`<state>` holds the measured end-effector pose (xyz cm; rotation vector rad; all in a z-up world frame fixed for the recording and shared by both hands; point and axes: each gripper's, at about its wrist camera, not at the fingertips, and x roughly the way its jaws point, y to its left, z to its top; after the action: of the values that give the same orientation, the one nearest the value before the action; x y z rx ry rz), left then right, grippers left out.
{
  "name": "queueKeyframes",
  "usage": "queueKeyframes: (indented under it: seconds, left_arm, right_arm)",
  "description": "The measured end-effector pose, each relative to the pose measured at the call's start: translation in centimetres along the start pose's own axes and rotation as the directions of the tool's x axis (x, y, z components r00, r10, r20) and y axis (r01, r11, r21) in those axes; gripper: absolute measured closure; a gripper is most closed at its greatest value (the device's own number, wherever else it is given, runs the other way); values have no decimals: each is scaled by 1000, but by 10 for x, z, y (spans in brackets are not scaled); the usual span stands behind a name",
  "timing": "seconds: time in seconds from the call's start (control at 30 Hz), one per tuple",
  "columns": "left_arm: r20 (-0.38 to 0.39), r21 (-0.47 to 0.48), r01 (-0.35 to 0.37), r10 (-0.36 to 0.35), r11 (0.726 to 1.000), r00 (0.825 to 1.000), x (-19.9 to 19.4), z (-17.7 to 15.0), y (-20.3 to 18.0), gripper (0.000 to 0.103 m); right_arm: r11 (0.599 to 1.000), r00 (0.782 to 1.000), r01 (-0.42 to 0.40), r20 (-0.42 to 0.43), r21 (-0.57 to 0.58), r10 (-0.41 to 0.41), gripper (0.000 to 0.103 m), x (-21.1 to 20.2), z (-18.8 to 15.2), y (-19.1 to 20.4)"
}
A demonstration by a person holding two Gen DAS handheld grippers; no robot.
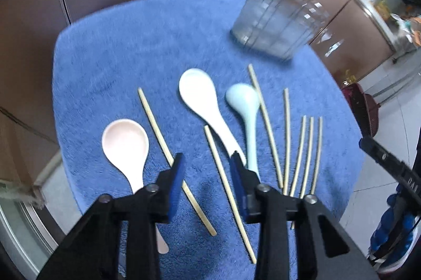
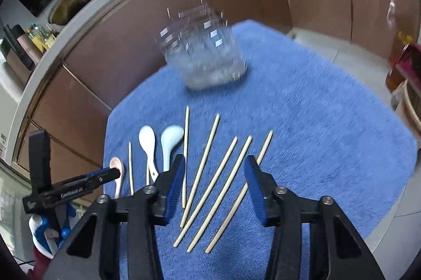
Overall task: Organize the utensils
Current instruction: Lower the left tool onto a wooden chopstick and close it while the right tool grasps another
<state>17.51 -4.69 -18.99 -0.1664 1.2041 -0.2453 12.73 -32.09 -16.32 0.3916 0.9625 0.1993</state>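
black claw [image 1: 206,164] frames, blue pads [image 1: 176,187], silver screws [image 2: 280,191]

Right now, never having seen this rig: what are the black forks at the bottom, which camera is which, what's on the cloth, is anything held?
No robot arm here. A person holds a two-finger tool in each hand, and each tool has a fisheye camera that looks forward along its fingers. One picture is from the left hand-held gripper, the other from the right hand-held gripper; each tool also shows at the edge of the other's view.

On the blue cloth lie a pink spoon, a white spoon, a pale blue spoon and several loose chopsticks. Behind them stands a clear plastic holder, blurred.

Nothing is held: both sets of jaws stand apart, above the utensils.
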Motion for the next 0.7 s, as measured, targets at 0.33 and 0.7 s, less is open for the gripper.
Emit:
queueKeyframes:
  seconds: [0.33,0.7]
  left_arm:
    - [-98,-51,-50,45,997,994,33,10,2,76]
    - [-170,-67,-70,58,995,984,65,20,-14,79]
  right_arm:
    - [1000,996,6,-84,3,-5,61,35,2,-9]
    - [1000,988,19,-151,7,-18,62,56,7,-19]
